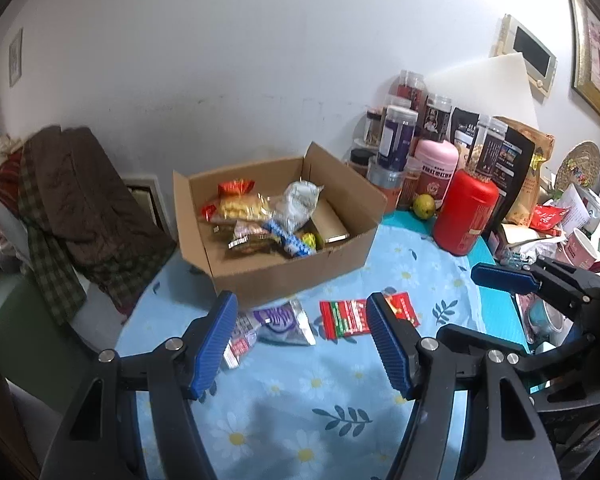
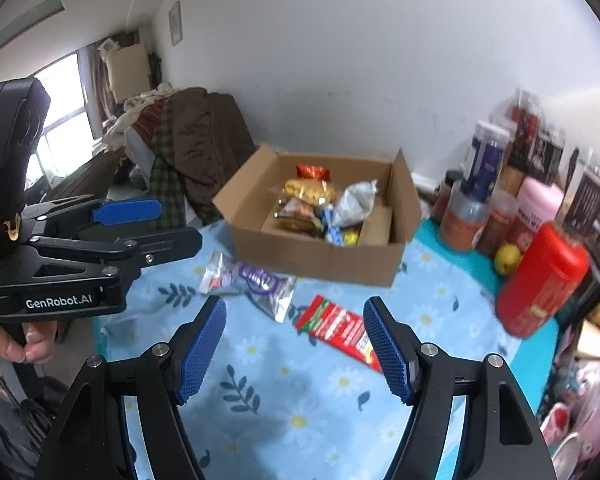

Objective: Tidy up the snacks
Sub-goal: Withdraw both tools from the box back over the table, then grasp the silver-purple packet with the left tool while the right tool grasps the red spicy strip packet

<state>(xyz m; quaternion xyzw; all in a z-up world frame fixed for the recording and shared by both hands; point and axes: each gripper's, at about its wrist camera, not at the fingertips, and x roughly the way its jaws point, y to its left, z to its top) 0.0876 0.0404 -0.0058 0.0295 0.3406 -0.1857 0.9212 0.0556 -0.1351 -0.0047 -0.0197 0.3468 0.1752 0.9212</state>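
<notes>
Two packets flat, red packet [image 2: 342,330] long axis diagonal, near cardboard box [image 2: 320,260]

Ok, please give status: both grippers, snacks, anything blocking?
Left gripper open, empty. Right gripper open, empty. Purple packet and red packet lie before the cardboard box. Path clear.

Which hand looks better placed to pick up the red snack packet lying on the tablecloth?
Probably the right. The red packet lies just ahead of the right gripper, by its right-hand jaw, jaws open and empty. The left gripper sits closer to the silver-purple packet, so it suits that one.
</notes>
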